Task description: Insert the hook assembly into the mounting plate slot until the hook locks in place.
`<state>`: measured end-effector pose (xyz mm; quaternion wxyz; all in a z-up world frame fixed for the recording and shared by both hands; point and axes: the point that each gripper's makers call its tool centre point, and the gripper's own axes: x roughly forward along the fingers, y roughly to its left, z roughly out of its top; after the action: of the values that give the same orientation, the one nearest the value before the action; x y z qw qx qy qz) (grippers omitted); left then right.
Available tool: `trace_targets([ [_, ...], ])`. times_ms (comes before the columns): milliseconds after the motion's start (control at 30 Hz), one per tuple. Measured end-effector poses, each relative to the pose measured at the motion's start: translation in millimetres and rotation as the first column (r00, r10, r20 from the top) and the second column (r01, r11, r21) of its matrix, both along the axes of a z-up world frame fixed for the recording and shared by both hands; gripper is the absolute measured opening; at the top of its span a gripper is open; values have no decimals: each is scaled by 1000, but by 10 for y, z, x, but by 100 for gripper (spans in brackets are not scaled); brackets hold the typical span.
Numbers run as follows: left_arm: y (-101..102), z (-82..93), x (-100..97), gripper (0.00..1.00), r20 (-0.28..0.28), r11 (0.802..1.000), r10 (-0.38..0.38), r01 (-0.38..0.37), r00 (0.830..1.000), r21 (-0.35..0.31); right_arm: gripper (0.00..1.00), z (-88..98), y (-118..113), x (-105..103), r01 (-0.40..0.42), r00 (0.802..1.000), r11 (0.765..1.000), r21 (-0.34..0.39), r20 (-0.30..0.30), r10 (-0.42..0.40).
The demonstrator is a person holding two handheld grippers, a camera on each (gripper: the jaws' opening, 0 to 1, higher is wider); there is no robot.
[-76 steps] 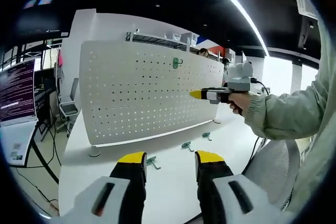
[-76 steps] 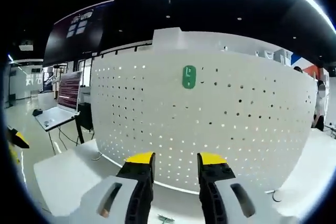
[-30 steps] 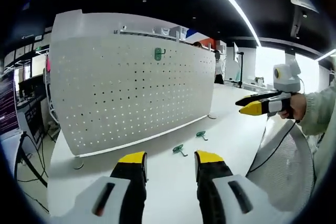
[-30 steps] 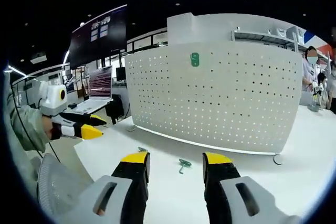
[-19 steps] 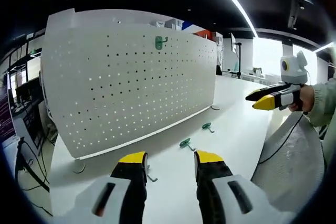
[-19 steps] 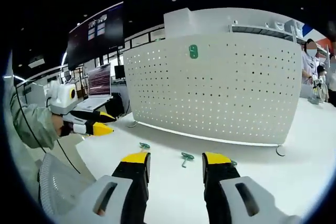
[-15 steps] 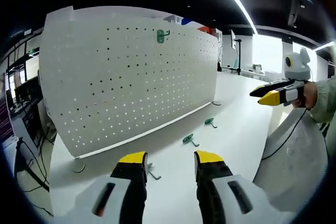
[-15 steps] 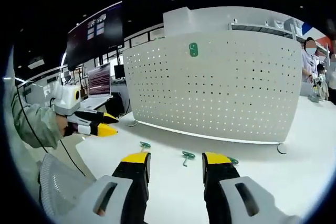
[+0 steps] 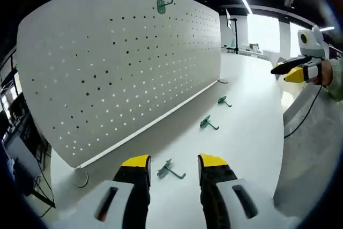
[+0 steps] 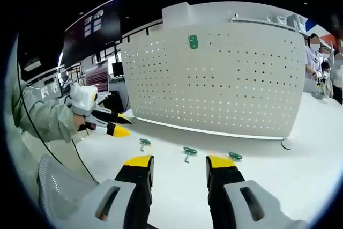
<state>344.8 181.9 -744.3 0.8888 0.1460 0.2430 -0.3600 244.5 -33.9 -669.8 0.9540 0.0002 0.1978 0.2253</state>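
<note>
A white perforated mounting plate stands upright on the white bench, and one green hook is already seated in a hole near its top edge. In the left gripper view, three more green hooks lie loose on the bench in front of the plate: the nearest hook sits just ahead of the left claw, roughly between its yellow tips, the middle hook lies farther along, and the far hook is near the plate's far end. The left claw is parted wide and holds nothing. The right claw comes in at the right of that view, gripped by a hand in a pale sleeve, above the bench; how far it is parted there I cannot tell. In the right gripper view the right claw stands wide and empty above the bench, with the three loose hooks in a row ahead of it and the plate behind.
</note>
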Motion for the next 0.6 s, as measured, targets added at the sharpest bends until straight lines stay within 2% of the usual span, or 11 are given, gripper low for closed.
trace_targets([
  [133, 47, -157, 60, 36, -25, 999, -24, 25, 999, 45, 37, -52, -27, -14, 17, 1000, 1000, -2, -16, -17],
  [233, 64, -340, 80, 35, -66, 996, -52, 57, 996, 73, 37, -78, -31, -29, 21, 999, 1000, -1, -28, -21],
  [367, 76, -493, 128, 32, -83, 991, -74, 83, 994, 109, 37, -107, -42, -58, 27, 999, 1000, -9, -42, -27],
  [600, 37, -605, 219, 29, -97, 984, -109, 121, 989, 129, 37, -165, -60, -85, 40, 997, 999, -17, -62, -41],
])
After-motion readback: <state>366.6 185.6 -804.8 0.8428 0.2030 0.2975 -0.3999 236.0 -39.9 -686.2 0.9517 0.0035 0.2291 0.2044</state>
